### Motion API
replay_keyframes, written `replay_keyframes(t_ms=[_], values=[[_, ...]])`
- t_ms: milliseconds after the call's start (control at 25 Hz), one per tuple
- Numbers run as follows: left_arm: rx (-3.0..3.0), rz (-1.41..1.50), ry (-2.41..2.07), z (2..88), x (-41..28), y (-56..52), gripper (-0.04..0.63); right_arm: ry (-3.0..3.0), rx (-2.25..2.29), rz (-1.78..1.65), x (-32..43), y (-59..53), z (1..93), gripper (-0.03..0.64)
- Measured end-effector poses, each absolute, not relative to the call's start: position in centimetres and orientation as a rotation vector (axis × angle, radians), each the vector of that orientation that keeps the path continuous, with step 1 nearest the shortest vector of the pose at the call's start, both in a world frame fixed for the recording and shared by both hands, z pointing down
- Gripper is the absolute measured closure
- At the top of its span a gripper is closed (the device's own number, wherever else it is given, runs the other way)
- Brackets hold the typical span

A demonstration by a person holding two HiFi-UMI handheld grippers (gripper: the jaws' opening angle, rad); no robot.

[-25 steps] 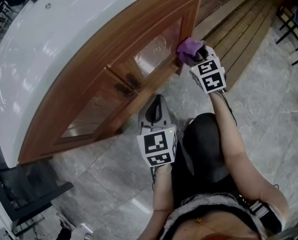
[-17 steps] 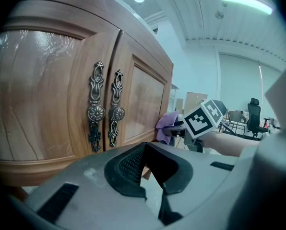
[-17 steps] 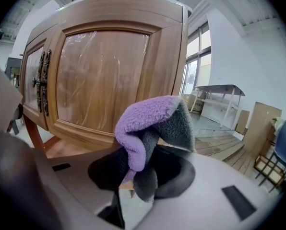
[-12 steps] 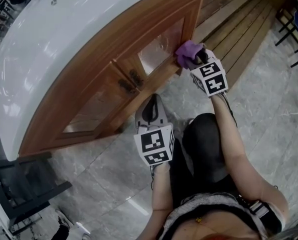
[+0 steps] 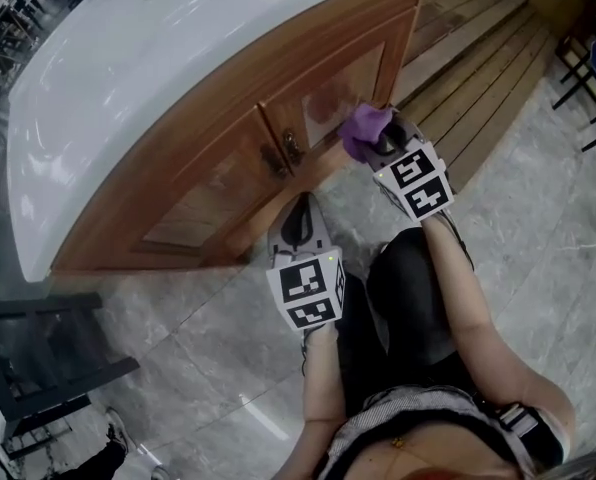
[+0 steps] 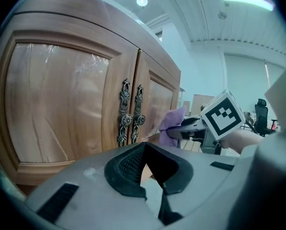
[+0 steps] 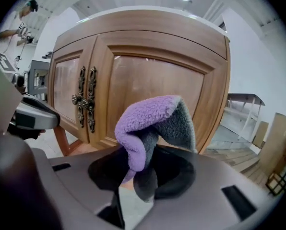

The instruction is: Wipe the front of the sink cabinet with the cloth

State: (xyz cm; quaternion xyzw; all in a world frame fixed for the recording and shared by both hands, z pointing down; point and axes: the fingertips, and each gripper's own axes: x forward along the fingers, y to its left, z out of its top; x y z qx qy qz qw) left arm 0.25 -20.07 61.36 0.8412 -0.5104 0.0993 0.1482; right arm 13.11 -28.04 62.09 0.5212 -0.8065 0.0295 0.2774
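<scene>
The right tool (image 7: 138, 176) is clamped on a fold of the cloth (image 7: 155, 123), which is held at 1 o'clock in the head view, low against the cabinet (image 7: 157, 75) front. The left tool (image 6: 155, 181) is kept at 6 o'clock, jaws together on nothing. The cloth, purple fleece backed with grey, is judged light, soft and floppy, and best pinched at a bunched fold so that a broad pad is left free.

Grey marble floor (image 5: 558, 218); wooden plank deck (image 5: 478, 53) upper right; black chair (image 5: 38, 353) lower left.
</scene>
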Motion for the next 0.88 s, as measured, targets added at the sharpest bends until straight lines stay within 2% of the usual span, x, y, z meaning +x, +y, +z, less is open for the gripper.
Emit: replay_keyframes(t_ms=[280, 480, 880], values=[[2.379, 0.269, -1.529, 61.5, -2.2, -19.3, 0.595, -2.247, 1.304, 0.026, 8.3, -25.0, 61.2, 0.434], [2.352, 0.258, -1.564, 61.5, -3.8, -18.6, 0.595, -2.236, 1.255, -0.13, 5.3, -23.3, 60.0, 0.436], [2.318, 0.261, -1.625, 61.5, -6.3, -17.7, 0.595, -2.381, 1.136, -0.061, -0.3, -20.1, 60.8, 0.436]])
